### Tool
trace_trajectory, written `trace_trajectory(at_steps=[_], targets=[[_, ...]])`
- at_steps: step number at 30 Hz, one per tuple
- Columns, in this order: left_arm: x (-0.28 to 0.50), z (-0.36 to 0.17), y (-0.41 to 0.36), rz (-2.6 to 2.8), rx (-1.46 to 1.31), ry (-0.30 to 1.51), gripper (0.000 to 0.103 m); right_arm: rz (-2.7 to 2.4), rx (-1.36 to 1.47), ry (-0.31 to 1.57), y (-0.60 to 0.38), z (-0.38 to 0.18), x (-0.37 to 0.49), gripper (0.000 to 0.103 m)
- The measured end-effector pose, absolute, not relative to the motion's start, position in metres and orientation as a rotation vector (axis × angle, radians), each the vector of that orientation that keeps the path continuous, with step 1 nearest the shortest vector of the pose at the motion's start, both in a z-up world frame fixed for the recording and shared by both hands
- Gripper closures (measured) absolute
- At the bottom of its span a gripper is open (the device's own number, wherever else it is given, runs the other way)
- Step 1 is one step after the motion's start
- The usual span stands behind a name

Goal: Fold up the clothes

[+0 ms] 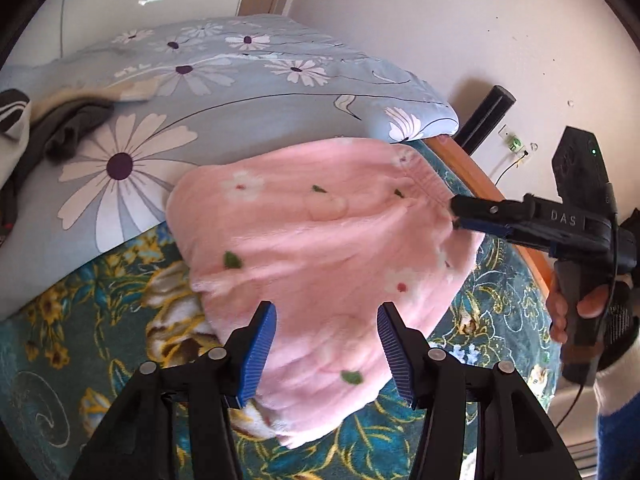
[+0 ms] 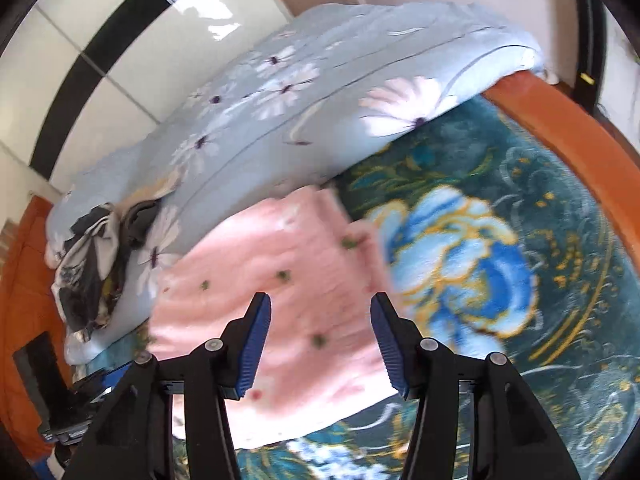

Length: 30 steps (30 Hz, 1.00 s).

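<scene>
A pink fleece garment (image 1: pixel 320 240) with small flowers and green leaves lies folded on the teal floral blanket (image 1: pixel 80 340); it also shows in the right wrist view (image 2: pixel 288 300). My left gripper (image 1: pixel 326 344) is open, its blue pads apart just above the garment's near edge. My right gripper (image 2: pixel 318 344) is open above the garment's near part. In the left wrist view the right gripper (image 1: pixel 460 212) comes in from the right, its tips at the garment's elastic waistband; from the side its jaws look nearly together.
A light blue daisy-print quilt (image 1: pixel 224 76) is piled behind the garment. Dark and white clothes (image 2: pixel 92 264) lie on its left end. The orange wooden bed frame (image 2: pixel 568 136) runs along the right. The wall and a socket (image 1: pixel 516 146) are beyond.
</scene>
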<state>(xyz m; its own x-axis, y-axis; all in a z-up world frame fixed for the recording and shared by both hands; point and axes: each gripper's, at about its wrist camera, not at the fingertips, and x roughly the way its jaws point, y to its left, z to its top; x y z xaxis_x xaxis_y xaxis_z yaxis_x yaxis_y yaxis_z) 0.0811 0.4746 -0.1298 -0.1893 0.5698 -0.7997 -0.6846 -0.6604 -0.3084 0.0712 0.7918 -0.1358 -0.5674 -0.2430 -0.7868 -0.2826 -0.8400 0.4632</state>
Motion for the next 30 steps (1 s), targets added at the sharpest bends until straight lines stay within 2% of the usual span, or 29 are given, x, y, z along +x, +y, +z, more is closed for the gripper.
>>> trace_trajectory(at_steps=[1,4,8,15,24,27,30], targets=[[0.086,-0.132,0.485,1.956,-1.209,0.189,0.046,2.652,-1.475,0.893,0.775,-0.14,0.069,0.05],[0.098,-0.142,0.491,1.981,-1.177,0.286,0.046,2.681,-1.542,0.658,0.746,-0.152,0.066,0.05],[0.105,-0.162,0.486,1.969,-1.183,0.34,0.046,2.623,-1.486,0.484,0.759,-0.169,0.078,0.05],[0.108,-0.186,0.483,1.971,-1.176,0.452,0.046,2.637,-1.383,0.507,0.757,-0.192,0.096,0.051],[0.103,-0.167,0.447,2.072,-1.14,0.333,0.045,2.608,-1.276,0.595,0.736,-0.19,0.115,0.05],[0.099,-0.177,0.438,2.098,-1.167,0.371,0.037,2.575,-1.244,0.637,0.726,-0.197,0.133,0.05],[0.095,-0.183,0.427,2.094,-1.113,0.447,0.022,2.509,-1.244,0.691,0.716,-0.21,0.151,0.05]])
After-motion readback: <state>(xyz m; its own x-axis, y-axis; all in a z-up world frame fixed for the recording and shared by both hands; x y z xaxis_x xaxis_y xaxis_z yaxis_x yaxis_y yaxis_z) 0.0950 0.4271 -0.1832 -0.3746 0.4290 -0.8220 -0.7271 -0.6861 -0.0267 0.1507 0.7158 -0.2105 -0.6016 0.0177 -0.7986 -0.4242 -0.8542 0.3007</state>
